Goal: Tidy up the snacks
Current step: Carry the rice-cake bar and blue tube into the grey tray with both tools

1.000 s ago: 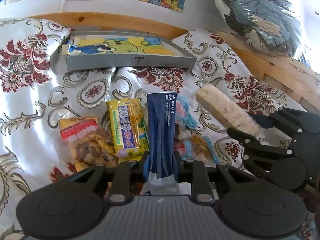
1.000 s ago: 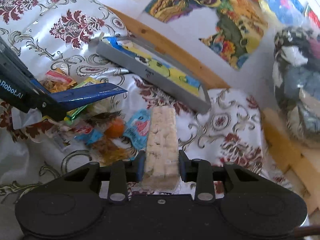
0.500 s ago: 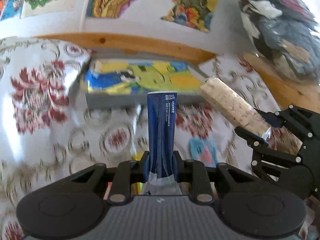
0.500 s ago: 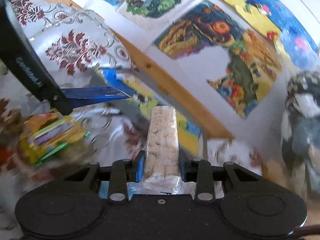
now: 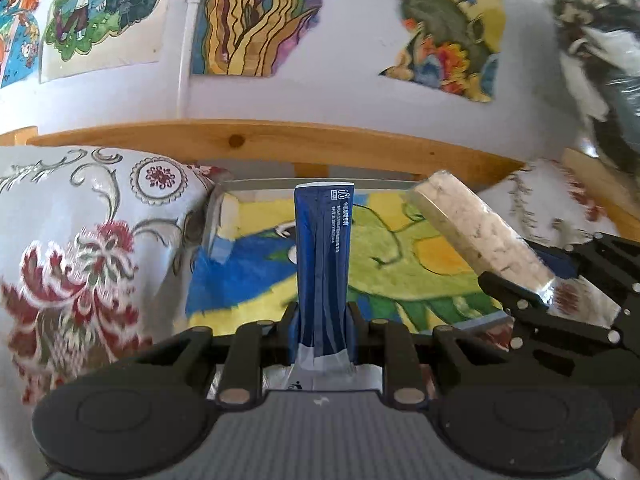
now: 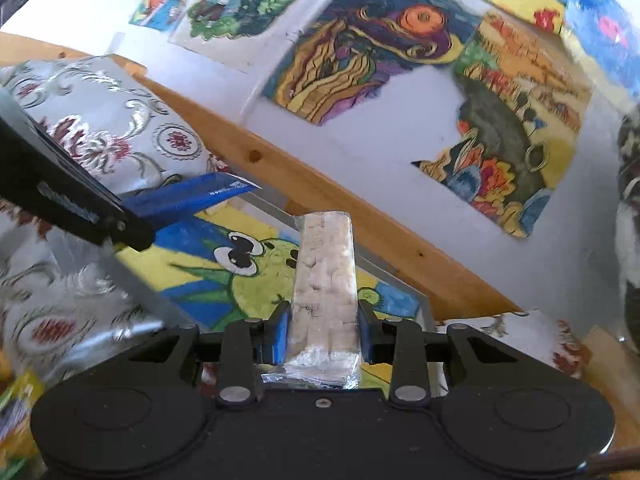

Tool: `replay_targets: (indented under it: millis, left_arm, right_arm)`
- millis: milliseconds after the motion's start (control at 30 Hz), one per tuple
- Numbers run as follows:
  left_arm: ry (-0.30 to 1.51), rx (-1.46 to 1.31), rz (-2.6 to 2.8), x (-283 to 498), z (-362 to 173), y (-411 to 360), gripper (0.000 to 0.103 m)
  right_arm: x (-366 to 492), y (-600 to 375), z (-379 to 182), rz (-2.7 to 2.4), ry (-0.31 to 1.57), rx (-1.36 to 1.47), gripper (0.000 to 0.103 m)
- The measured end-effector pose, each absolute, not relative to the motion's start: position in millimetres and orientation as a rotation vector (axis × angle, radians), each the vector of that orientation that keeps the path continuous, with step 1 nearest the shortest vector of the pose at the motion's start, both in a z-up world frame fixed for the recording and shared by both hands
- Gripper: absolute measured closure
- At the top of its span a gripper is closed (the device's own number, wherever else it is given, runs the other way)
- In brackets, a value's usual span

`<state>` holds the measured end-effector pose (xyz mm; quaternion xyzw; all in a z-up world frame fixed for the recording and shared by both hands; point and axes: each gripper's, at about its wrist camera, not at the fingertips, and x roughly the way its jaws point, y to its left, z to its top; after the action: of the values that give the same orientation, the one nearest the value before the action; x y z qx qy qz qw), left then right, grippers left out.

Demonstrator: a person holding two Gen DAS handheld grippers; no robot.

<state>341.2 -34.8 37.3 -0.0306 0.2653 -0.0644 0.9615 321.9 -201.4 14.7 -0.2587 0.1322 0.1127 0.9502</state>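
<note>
left tongs (image 5: pixel 322 320) clamped on blue packet (image 5: pixel 323 264), right tongs (image 6: pixel 322 330) clamped on pale snack bar (image 6: pixel 325 276). both held above tray (image 6: pixel 144 296) by bed's back edge, long axes pointing toward wall. tray directly ahead and below; left tongs look nearer.

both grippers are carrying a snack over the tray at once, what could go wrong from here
The blue packet and the pale rice bar sit close side by side over the grey tray, so the two grippers may bump. Each snack is pinched only at its near end, so it might swing or slip on release.
</note>
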Motion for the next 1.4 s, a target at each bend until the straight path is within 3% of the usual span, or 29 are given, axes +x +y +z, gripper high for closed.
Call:
replay_targets:
  millis: [667,767,833,867,1000,1233,1400]
  left_arm:
    - [0.654,-0.033,-0.096,410,12,-57,0.078]
    - [0.69,-0.063,-0.088,416,11,-54,0.074]
    - [0.716,-0.092,-0.081,419,8,-49,0.071]
    - [0.712,-0.104,-0.076,417,8,-47,0.069]
    - [0.672,-0.128,-0.055,404,9,-40,0.042]
    - [0.572,-0.194,0.014,373,19,-21,0.015]
    - [0.497,-0.239,0.062,340,28,-6,0.004]
  right_arm:
    - [390,-213,-17,0.249,0.458,-0.307,0.066]
    - [392,-217,-17,0.234,0.47,-0.27,0.056]
    - [389,-220,-15,0.231,0.449,-0.26,0.042]
    - [386,-221,-13,0.229,0.435,-0.258,0.041]
    - [371,-226,-6,0.217,0.387,-0.23,0.026]
    - [337,-227,8,0.18,0.316,-0.175,0.015]
    - [304,-229,18,0.176,0.29,-0.134,0.001]
